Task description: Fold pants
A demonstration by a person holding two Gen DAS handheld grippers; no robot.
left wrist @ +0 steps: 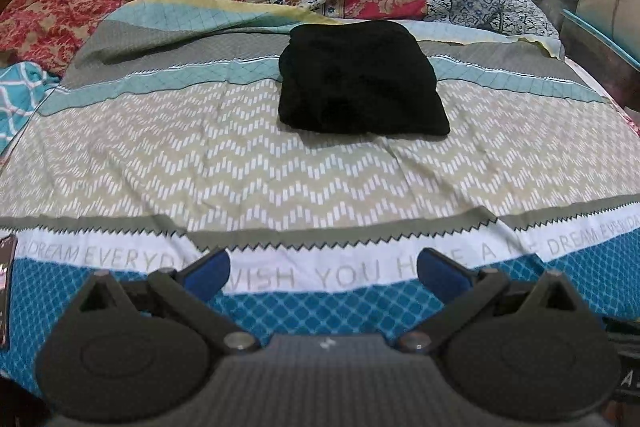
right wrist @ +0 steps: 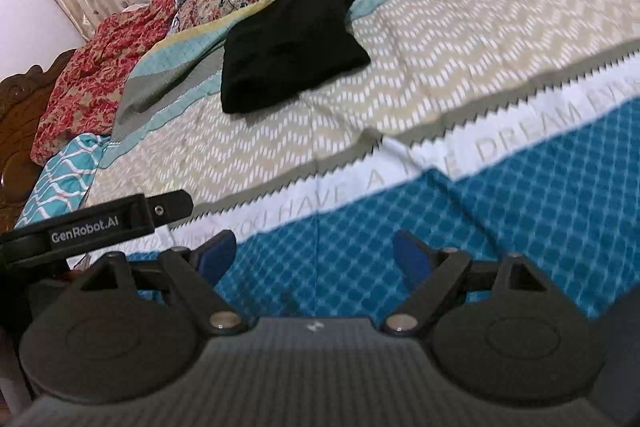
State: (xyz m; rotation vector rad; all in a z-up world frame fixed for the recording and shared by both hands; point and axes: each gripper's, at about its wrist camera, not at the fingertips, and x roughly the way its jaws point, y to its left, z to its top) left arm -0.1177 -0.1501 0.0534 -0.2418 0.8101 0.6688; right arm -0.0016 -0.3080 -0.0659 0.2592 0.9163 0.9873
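Left claw gapes; only right view shows a GenRobot.AI strap

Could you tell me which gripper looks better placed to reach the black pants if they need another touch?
Probably left: its open gripper faces the folded pants squarely, while the right gripper sees them off-centre.

White band of the bedspread near its front edge reads "DREAM EVERYD… WISH YOU H… A … DREAM"; right view shows "HAVE A … DREAM". Black strap reads "GenRobot.AI".
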